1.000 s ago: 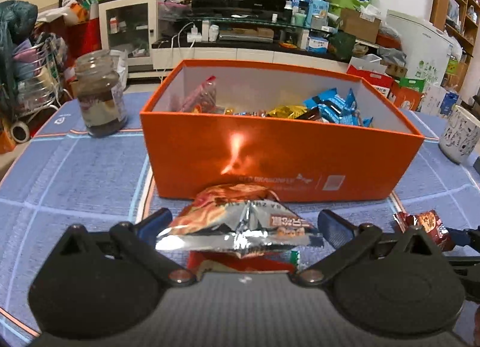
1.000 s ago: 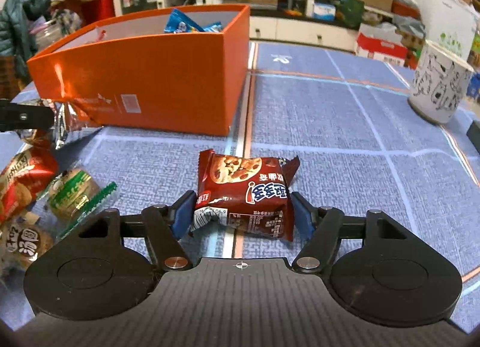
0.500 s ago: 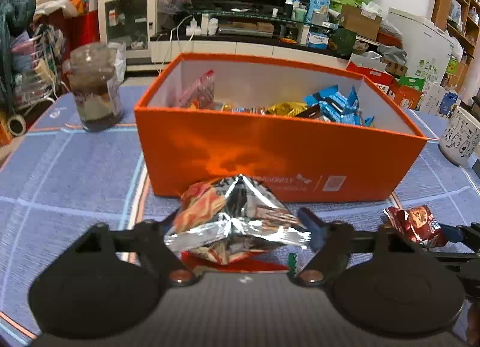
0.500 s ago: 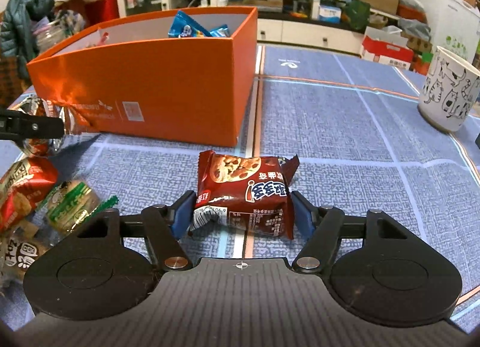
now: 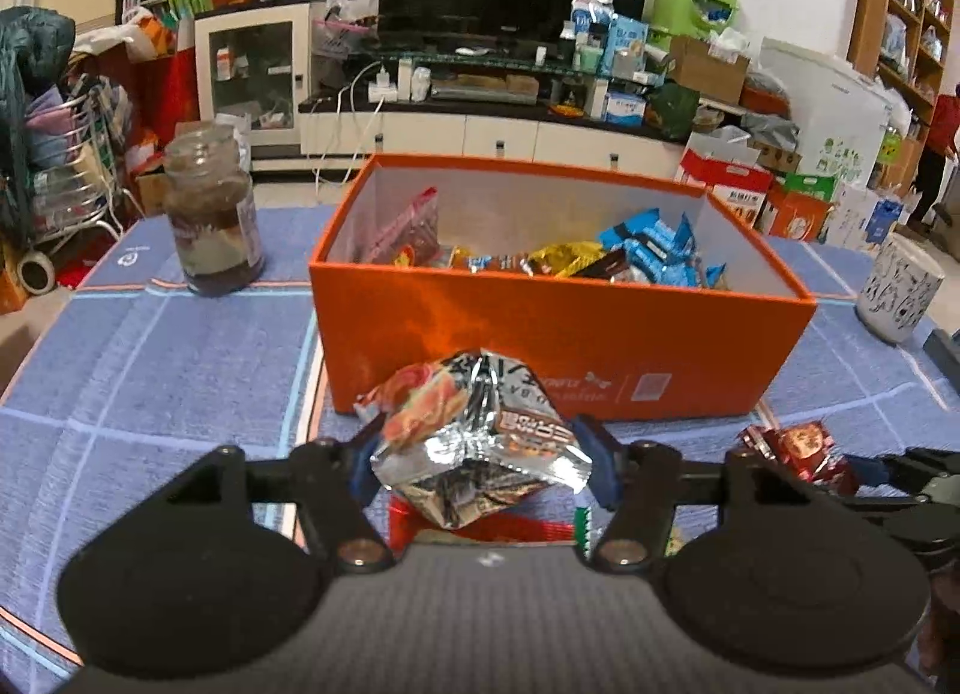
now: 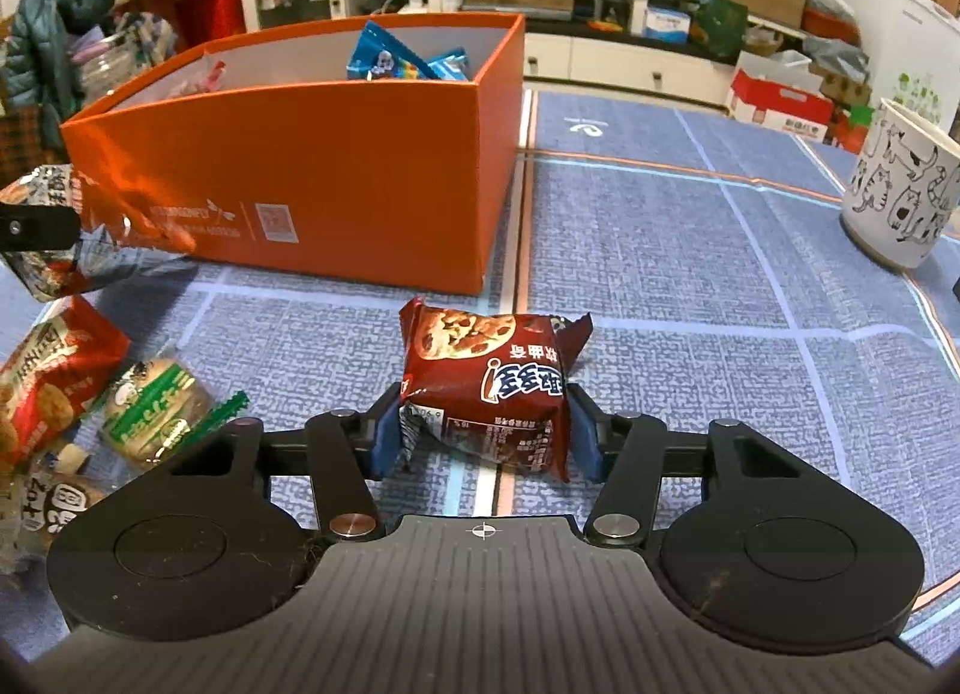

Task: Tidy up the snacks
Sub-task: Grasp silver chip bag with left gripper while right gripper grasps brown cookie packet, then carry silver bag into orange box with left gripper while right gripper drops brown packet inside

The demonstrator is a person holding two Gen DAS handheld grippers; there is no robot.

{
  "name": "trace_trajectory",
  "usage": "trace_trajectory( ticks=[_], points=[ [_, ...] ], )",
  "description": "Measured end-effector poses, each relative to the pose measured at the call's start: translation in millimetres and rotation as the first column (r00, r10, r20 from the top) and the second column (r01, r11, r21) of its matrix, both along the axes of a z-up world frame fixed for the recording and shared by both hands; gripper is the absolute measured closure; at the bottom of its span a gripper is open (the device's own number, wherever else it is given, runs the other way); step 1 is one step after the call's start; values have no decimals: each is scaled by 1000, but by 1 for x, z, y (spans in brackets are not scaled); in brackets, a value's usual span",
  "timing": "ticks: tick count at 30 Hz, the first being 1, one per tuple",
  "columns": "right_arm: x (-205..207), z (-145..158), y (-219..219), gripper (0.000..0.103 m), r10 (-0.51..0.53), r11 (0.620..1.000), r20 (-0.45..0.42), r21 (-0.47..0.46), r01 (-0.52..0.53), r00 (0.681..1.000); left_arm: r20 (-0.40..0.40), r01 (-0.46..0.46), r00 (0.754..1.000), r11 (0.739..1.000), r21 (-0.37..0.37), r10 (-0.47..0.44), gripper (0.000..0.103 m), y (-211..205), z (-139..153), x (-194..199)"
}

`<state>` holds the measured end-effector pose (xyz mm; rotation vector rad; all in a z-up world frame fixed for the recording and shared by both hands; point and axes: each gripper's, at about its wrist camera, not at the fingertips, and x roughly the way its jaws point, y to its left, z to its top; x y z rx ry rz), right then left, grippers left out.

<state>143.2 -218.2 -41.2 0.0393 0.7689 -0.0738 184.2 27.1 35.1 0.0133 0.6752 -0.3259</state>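
Two snacks were gripped for loading into the orange box.

The silver packet (image 5: 480,442) was pinched in the left gripper (image 5: 480,457), apparently raised; the cookie pack (image 6: 489,394) was squeezed on the worktop (image 6: 690,286) by the right gripper (image 6: 483,436), jaws just closed. The orange box (image 5: 558,328) beyond had to be cleared.

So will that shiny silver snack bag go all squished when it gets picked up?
Probably, yes. The silver snack bag already bulges and creases between the left gripper, whose jaws have just been closing, so it looks soft. It's likely light, and its foil may be slippery.
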Motion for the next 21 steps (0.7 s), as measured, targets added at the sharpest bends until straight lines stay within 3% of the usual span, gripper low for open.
trace_trajectory(
  ticks=[15, 21],
  points=[
    [-24, 36, 18, 66, 90, 995, 90, -41, -86, 992, 56, 51, 997, 999, -3, -51, 41, 0, 23, -30],
    [-28, 43, 25, 66, 116, 993, 95, -40, -113, 989, 67, 24, 997, 999, 34, -26, 41, -1, 30, -37]
  ],
)
